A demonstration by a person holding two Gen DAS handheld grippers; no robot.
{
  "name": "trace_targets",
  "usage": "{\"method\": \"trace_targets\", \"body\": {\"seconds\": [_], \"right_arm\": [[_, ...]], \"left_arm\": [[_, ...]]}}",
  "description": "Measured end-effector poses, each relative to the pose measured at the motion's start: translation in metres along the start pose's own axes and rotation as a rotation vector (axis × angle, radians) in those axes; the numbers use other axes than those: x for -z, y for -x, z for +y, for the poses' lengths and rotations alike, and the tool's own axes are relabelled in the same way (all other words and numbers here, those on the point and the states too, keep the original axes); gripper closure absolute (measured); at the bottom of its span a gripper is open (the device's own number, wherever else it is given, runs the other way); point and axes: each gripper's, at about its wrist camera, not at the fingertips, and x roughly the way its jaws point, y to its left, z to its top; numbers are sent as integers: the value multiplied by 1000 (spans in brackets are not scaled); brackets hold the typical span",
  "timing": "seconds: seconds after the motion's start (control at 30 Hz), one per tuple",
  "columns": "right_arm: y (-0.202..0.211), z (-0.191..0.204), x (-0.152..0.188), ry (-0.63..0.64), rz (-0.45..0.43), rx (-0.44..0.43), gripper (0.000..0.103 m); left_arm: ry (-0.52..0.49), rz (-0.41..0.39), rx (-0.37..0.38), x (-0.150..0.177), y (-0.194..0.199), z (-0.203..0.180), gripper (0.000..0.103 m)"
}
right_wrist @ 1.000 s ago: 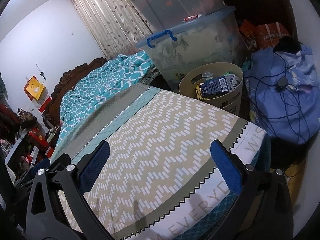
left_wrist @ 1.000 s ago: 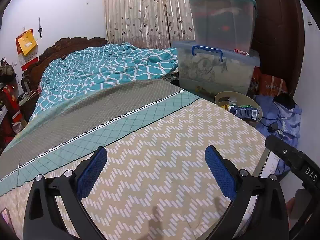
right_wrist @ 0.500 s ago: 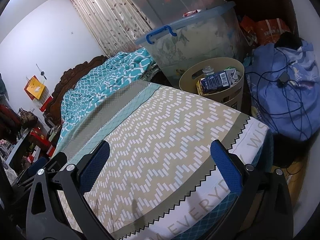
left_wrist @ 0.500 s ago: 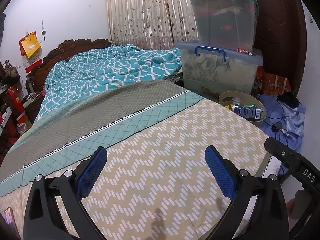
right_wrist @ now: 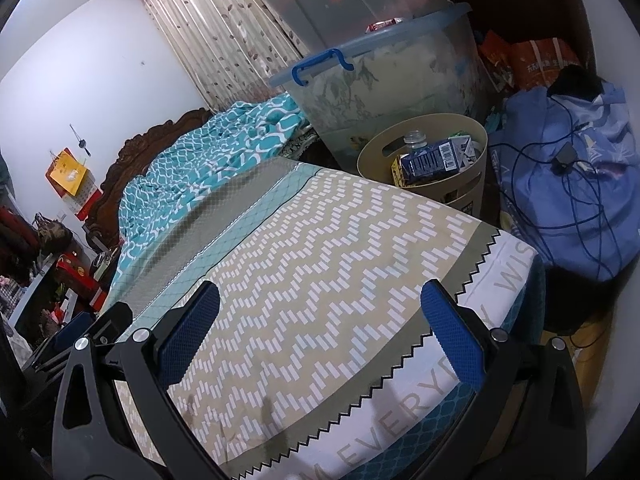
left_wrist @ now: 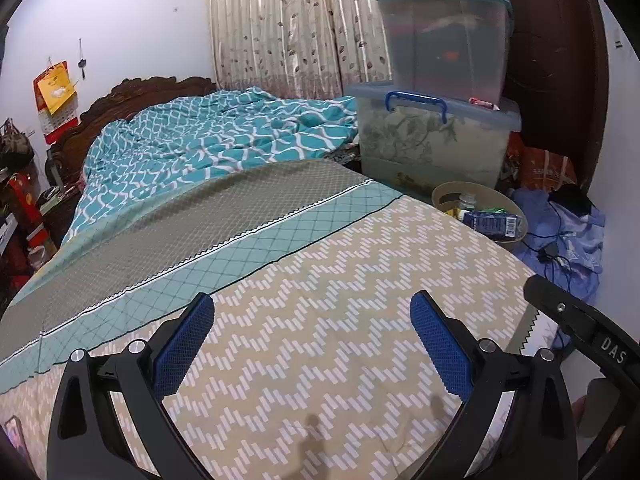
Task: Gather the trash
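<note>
A beige waste bin [right_wrist: 460, 188] stands on the floor past the bed's far corner; it also shows in the left wrist view [left_wrist: 448, 192]. It holds a dark blue carton [right_wrist: 430, 160], a clear bottle [right_wrist: 414, 138] and other trash. My left gripper [left_wrist: 312, 340] is open and empty over the zigzag bedspread [left_wrist: 320, 280]. My right gripper [right_wrist: 320, 326] is open and empty over the bed's foot corner. Part of the right gripper [left_wrist: 580, 328] shows at the right edge of the left wrist view.
Stacked clear storage boxes [left_wrist: 432, 136] stand behind the bin. A blue bundle with cables [right_wrist: 572, 184] lies right of it. A teal blanket [left_wrist: 208, 140] covers the head of the bed. Cluttered shelves [right_wrist: 48, 280] stand on the left.
Both grippers have pulled back and risen a little; the bed and bin look slightly farther. Both stay open and empty.
</note>
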Motion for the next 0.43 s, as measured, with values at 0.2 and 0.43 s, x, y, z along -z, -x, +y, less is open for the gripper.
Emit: {"method": "trace_targets", "body": {"seconds": [0.2,0.43], "right_arm": [[-2,0,2,2,7,8,4],[-3,-4,2,-16,14,13,4]], "left_arm": [[-4,-1,10,2,3,-2,8],[13,30,35,3,-3,-1,8]]}}
